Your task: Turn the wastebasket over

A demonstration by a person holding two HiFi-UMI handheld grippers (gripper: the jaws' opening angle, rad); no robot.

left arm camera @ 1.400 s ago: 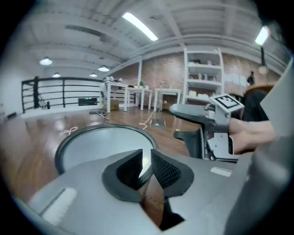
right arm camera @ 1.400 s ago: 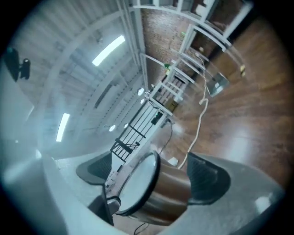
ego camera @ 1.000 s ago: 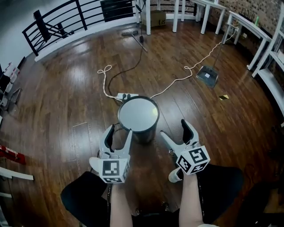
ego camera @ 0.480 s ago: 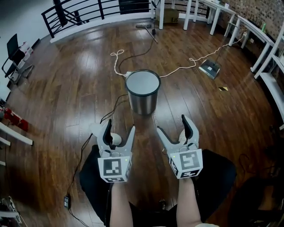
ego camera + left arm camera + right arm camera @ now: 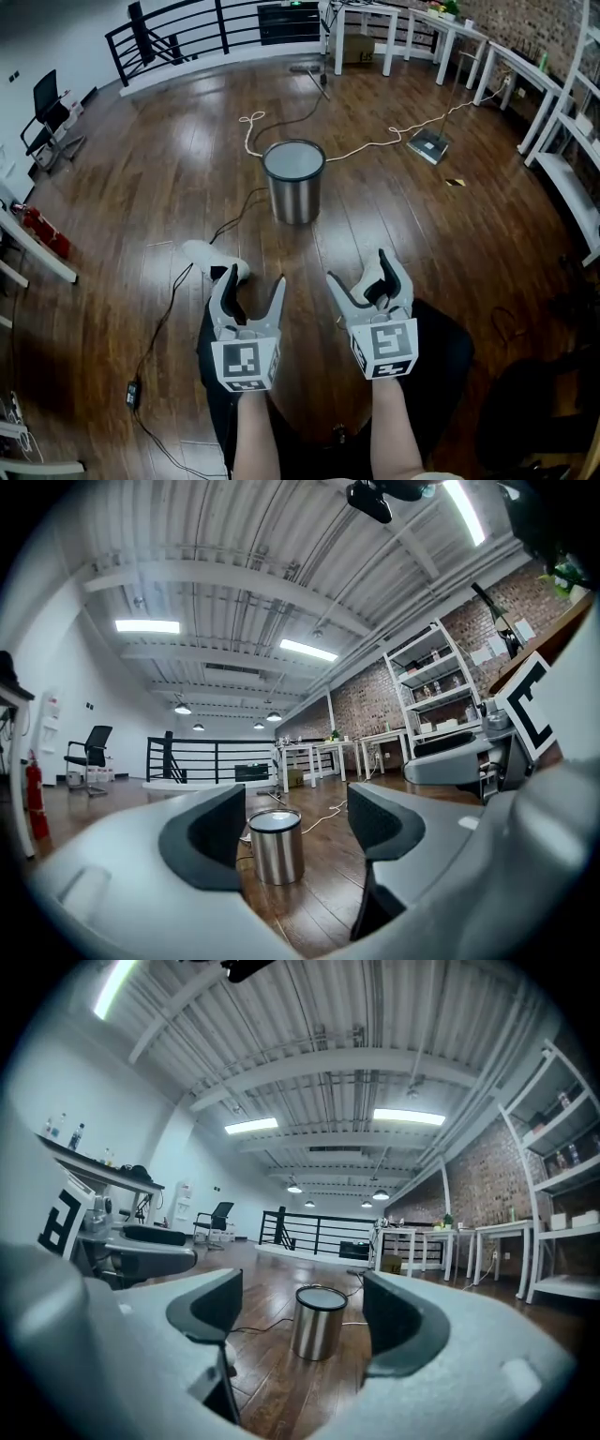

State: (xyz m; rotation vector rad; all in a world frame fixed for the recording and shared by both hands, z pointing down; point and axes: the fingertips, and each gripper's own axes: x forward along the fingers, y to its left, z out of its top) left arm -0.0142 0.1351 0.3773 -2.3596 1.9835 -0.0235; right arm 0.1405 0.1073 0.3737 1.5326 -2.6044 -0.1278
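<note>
The wastebasket (image 5: pixel 294 192), a brushed-metal cylinder with a dark rim and a flat grey top face, stands upright on the wooden floor. It is well ahead of both grippers and nothing touches it. My left gripper (image 5: pixel 251 281) is open and level; its jaws have just been opening, with nothing between them. My right gripper (image 5: pixel 364 274) is also open and empty; its jaws have just been closing a little. The left gripper view shows the wastebasket (image 5: pixel 276 847) far off between the jaws. In the right gripper view the wastebasket (image 5: pixel 319 1324) also stands far beyond the pads.
A white cable (image 5: pixel 375 145) and a dark cable (image 5: pixel 234 211) run across the floor near the basket. A flat grey device (image 5: pixel 427 145) lies at the right. White tables (image 5: pixel 487 47) line the far right, a black railing (image 5: pixel 187 28) the back. A white shoe (image 5: pixel 211 255) shows by my left gripper.
Both grippers have drawn back from the wastebasket, which they flanked a second ago. It now stands farther away in the head view, upright in the same pose.
</note>
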